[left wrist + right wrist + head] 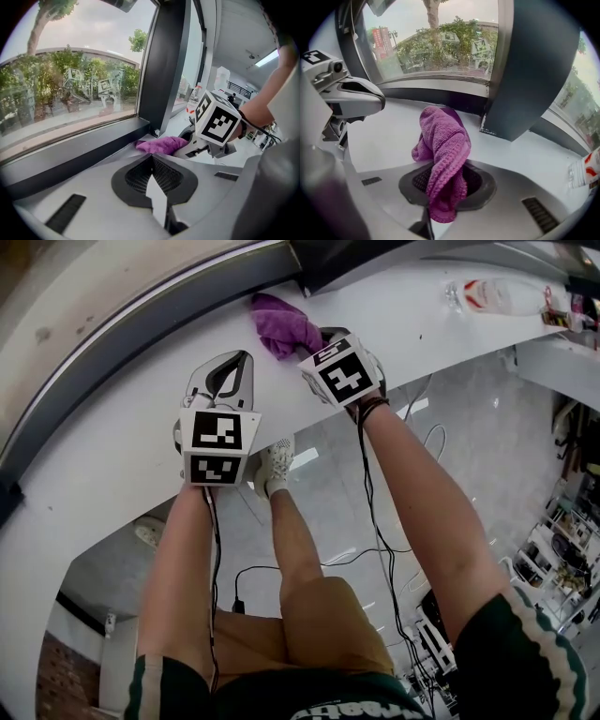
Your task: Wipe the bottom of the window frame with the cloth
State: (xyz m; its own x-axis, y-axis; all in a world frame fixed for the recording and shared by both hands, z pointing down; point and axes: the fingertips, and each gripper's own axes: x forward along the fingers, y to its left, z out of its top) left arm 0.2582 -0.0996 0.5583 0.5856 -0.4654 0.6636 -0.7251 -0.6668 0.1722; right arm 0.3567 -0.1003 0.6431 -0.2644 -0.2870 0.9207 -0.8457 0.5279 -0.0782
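Note:
A purple cloth [284,326] lies bunched on the white sill [112,442], its far end close to the dark bottom rail of the window frame [141,315]. My right gripper [317,341] is shut on the cloth's near end; in the right gripper view the cloth [443,140] hangs down between the jaws. My left gripper [230,371] rests over the sill to the left of the cloth, shut with nothing in it. From the left gripper view, the cloth [161,144] lies ahead by the frame corner, with the right gripper [206,140] behind it.
A dark upright window post [525,70] meets the sill just right of the cloth. A plastic bottle with a red label [497,296] lies on the sill far right. The sill's near edge drops to the floor, where the person's legs and cables show.

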